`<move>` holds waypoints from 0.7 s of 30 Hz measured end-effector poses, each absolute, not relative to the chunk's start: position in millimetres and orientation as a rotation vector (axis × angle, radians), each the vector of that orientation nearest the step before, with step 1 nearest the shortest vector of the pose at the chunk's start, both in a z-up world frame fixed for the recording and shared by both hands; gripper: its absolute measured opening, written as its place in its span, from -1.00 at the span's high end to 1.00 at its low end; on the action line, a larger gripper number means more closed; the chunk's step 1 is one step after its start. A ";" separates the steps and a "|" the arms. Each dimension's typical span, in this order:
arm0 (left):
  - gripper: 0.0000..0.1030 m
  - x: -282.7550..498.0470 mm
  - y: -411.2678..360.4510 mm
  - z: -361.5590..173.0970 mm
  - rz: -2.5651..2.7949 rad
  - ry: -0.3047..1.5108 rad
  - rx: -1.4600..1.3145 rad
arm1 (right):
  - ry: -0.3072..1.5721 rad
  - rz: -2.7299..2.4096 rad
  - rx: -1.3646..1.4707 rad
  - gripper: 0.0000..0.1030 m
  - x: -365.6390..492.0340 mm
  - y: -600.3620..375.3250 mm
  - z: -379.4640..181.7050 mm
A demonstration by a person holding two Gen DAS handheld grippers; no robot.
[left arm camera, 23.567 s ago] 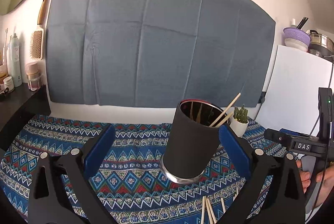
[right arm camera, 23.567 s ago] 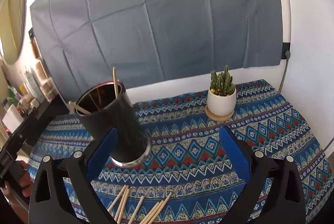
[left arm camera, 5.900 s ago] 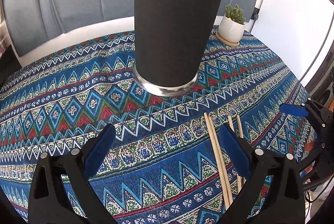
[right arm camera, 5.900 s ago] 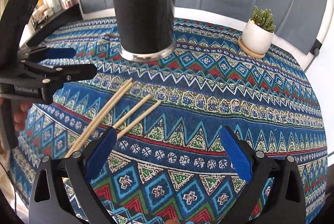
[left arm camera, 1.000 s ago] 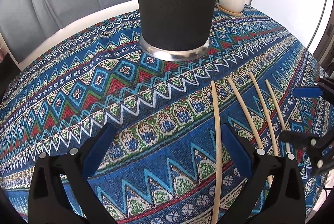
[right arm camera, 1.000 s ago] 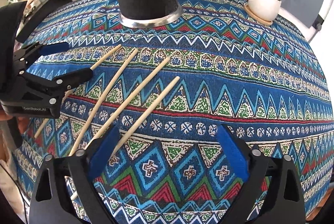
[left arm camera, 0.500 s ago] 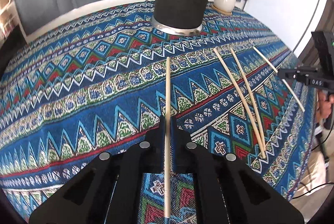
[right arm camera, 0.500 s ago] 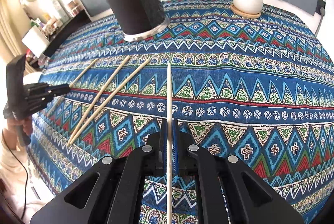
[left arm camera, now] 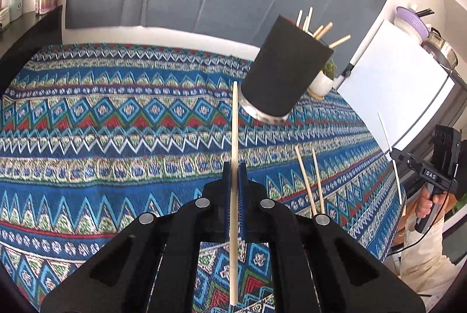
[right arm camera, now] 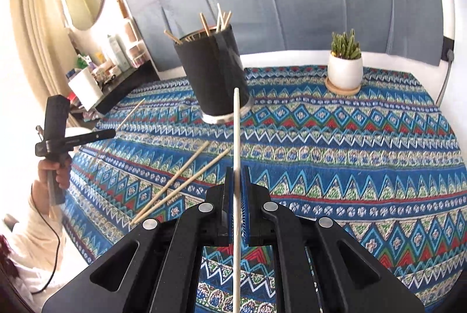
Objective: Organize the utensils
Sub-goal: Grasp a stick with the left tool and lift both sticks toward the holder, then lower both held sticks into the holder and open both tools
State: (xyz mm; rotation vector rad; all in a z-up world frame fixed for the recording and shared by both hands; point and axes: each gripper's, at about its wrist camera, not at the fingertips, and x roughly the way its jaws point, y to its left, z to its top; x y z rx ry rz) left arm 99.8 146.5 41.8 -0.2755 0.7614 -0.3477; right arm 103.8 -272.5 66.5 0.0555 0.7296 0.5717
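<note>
My left gripper [left arm camera: 233, 171] is shut on a wooden chopstick [left arm camera: 234, 123] that points toward the black cup [left arm camera: 284, 70]. My right gripper [right arm camera: 238, 171] is shut on another chopstick [right arm camera: 237, 123], which also points at the black cup [right arm camera: 213, 70]. Both grippers are above the patterned cloth [left arm camera: 102, 137], and each chopstick tip sits short of the cup's base. Several chopsticks stand in the cup. Two loose chopsticks [right arm camera: 186, 178] lie on the cloth between the grippers, and they show in the left wrist view too as two chopsticks [left arm camera: 309, 178].
A potted cactus [right arm camera: 344, 70] stands on a coaster behind and right of the cup. A dark shelf with bottles [right arm camera: 111, 64] borders the table's left side. A white cabinet [left arm camera: 394, 85] borders the right. A person's hand [right arm camera: 55, 170] grips the left handle.
Both grippers closed, each on one chopstick, and lifted it off the cloth. They rose and pulled back from the cup. Two chopsticks stay on the cloth.
</note>
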 end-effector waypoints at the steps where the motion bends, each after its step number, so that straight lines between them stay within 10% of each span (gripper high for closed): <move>1: 0.90 102.8 148.5 50.2 -0.346 0.747 -0.275 | 0.712 0.568 0.056 0.91 105.9 -273.9 74.3; 21: 0.90 184.4 133.4 175.6 -0.369 0.493 -0.218 | 0.437 0.621 0.120 0.91 186.8 -248.3 188.0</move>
